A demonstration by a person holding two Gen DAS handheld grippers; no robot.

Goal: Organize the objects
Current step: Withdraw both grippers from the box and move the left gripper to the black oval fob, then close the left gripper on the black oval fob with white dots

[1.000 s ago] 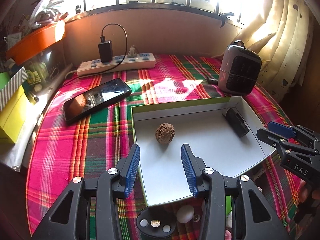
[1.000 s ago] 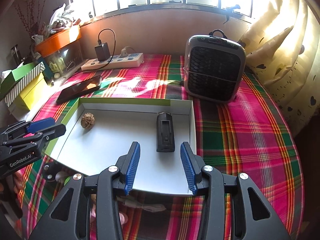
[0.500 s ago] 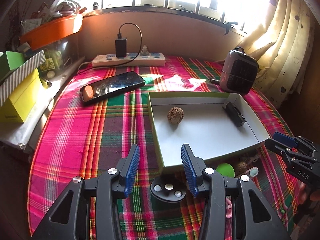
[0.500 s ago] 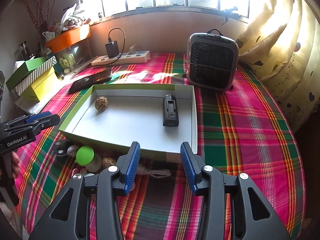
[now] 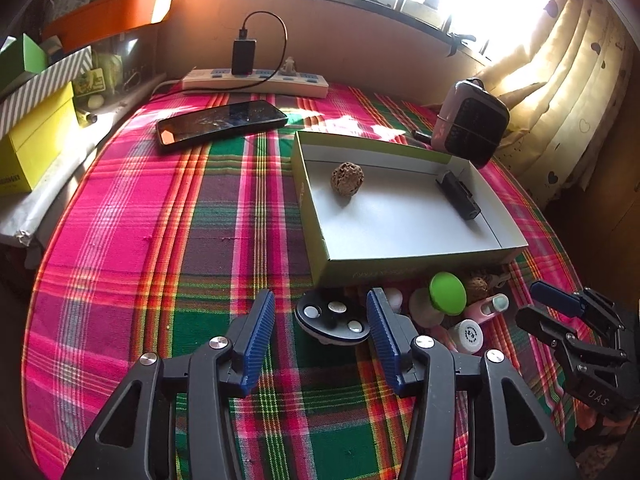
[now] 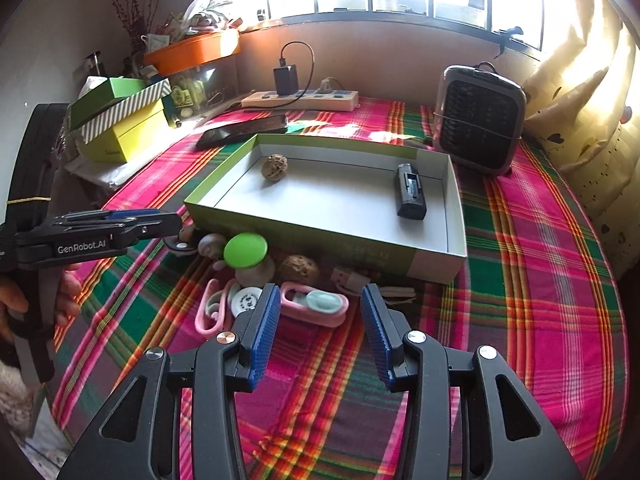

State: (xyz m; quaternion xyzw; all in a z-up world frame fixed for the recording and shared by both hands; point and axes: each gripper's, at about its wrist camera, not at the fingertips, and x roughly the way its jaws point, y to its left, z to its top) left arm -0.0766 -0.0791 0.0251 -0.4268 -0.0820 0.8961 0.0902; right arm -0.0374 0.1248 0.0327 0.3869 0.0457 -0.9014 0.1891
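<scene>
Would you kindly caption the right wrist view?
Open right gripper hovers over a pink case before the white tray.

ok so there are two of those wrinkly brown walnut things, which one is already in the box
The walnut near the far left corner of the white box. The other walnut lies outside on the plaid cloth, against the box's near wall, beside the green-capped item.

free: cloth (image 5: 168,240) left of box (image 5: 400,272) | blocked: clutter (image 6: 272,280) before box
</scene>
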